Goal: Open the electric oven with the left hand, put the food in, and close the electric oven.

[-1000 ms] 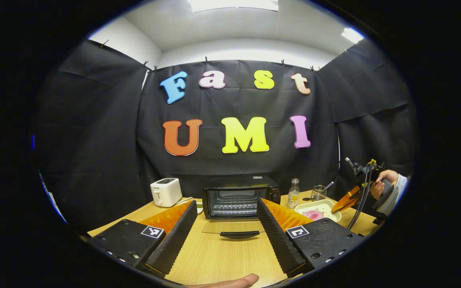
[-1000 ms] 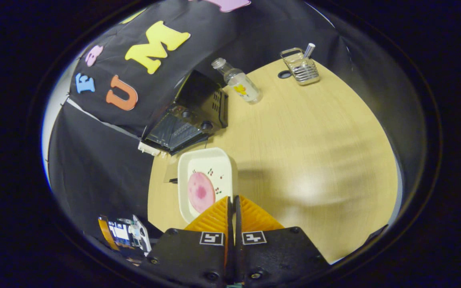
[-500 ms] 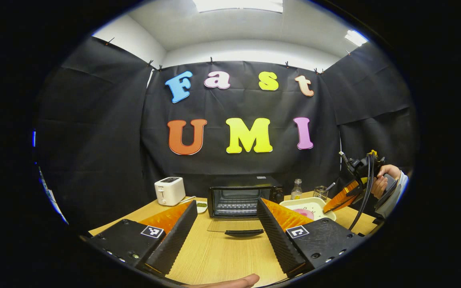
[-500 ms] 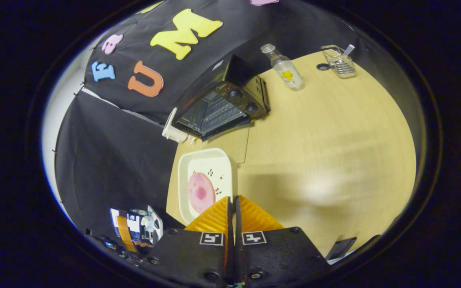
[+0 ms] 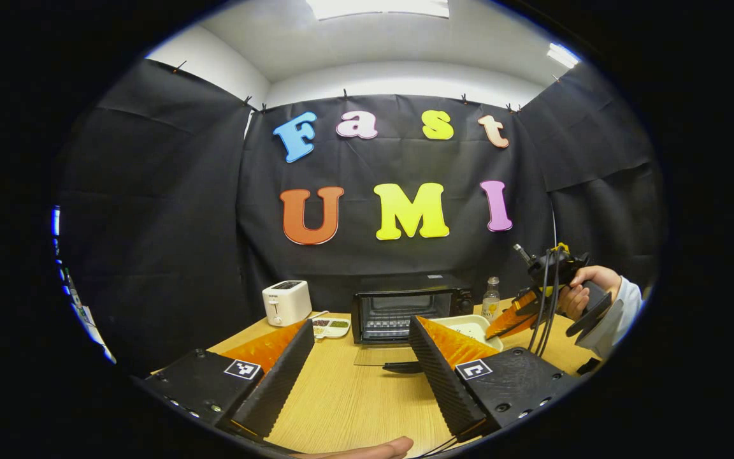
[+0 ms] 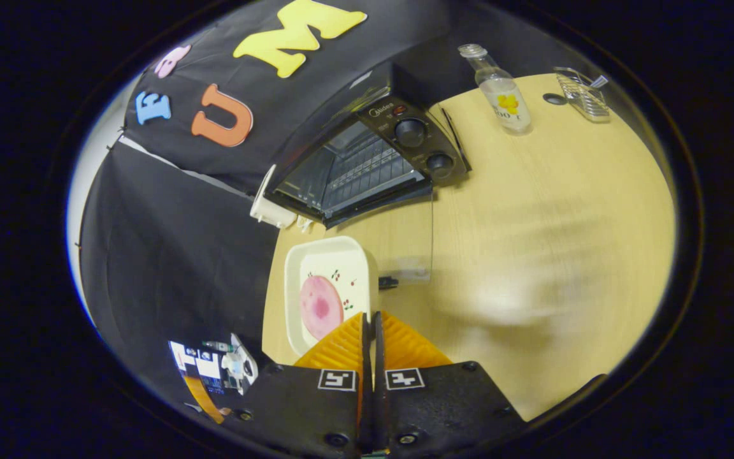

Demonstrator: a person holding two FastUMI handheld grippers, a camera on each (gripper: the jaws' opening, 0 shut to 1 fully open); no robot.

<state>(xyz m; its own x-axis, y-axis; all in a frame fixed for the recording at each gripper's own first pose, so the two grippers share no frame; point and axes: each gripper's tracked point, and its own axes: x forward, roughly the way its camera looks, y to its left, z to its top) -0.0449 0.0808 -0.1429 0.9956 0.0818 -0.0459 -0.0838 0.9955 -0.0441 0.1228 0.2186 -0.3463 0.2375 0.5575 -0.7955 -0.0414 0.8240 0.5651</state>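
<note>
- Two tongs are at work over the wooden table (image 5: 354,401): the left tongs (image 5: 360,357) gape wide, holding nothing.
- Behind them, a white toaster (image 5: 286,301) stands left of the electric oven (image 5: 405,307), whose glass door (image 6: 415,239) lies folded down.
- Right tongs (image 6: 370,322) are pinched shut on the rim of the white tray (image 6: 325,287), which carries pink food (image 6: 320,306) just before the door.

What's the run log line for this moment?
oven: door open, lying flat | right tool: shut on plate rim, food on it | left tool: open, holding nothing
</note>
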